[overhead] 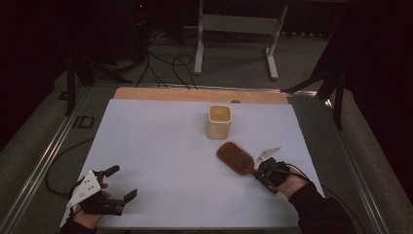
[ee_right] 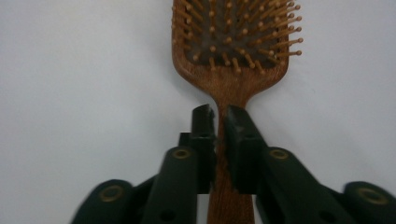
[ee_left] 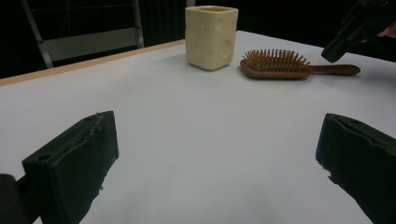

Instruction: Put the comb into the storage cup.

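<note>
High view: my right gripper (overhead: 263, 171) reaches in low from the near right, jaws nearly closed astride the handle of the hairbrush (overhead: 236, 158), which lies bristles-up beside the cup (overhead: 219, 122). My left gripper (overhead: 117, 183) rests wide open, empty.

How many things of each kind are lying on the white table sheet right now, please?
Wooden paddle hairbrush: 1
Cream square cup: 1
Total: 2
</note>
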`<state>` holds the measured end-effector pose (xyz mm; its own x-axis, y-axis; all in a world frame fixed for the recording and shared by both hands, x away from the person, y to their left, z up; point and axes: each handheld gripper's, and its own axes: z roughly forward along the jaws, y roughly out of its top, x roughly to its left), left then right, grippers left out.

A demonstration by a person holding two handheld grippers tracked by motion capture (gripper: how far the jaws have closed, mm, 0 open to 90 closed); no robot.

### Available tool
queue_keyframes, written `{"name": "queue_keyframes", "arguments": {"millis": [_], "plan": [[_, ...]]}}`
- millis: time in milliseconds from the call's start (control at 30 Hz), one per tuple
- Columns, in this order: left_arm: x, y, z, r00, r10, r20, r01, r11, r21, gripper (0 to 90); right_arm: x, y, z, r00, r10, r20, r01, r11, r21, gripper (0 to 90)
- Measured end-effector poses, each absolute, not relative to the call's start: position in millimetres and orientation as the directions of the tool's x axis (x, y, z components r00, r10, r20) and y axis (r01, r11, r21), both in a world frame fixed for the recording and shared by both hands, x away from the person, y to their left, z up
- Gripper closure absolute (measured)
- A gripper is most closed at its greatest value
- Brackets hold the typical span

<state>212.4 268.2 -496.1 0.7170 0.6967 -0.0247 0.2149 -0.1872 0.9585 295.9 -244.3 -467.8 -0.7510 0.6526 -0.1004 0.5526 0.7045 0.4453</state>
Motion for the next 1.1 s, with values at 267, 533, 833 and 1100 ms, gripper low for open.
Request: {"name": "queue_keyframes", "arguments": {"millis": [267, 533, 833, 1100], "plan": [[213, 268, -496, 0.718, 0.696, -0.026, 0.216, -0.187, 0.958, 0.0, 303, -244, -473, -0.752, 0.656, -0.069, 0.577, 0.705, 0.412, 48.2], [213, 269, -496, 0.717, 0.697, -0.029, 0.218, -0.184, 0.958, 0.0, 313, -240, -477, -0.765, 0.643, -0.03, 0.589, 0.718, 0.371, 25.6], [213, 269, -496, 0.717, 0.696, -0.031, 0.219, -0.182, 0.959, 0.0, 322, -237, -481, -0.767, 0.642, -0.008, 0.605, 0.728, 0.322, 19.6], [213, 269, -496, 0.717, 0.696, -0.032, 0.219, -0.181, 0.959, 0.0, 327, -232, -486, -0.763, 0.647, 0.0, 0.62, 0.731, 0.285, 13.4]]}}
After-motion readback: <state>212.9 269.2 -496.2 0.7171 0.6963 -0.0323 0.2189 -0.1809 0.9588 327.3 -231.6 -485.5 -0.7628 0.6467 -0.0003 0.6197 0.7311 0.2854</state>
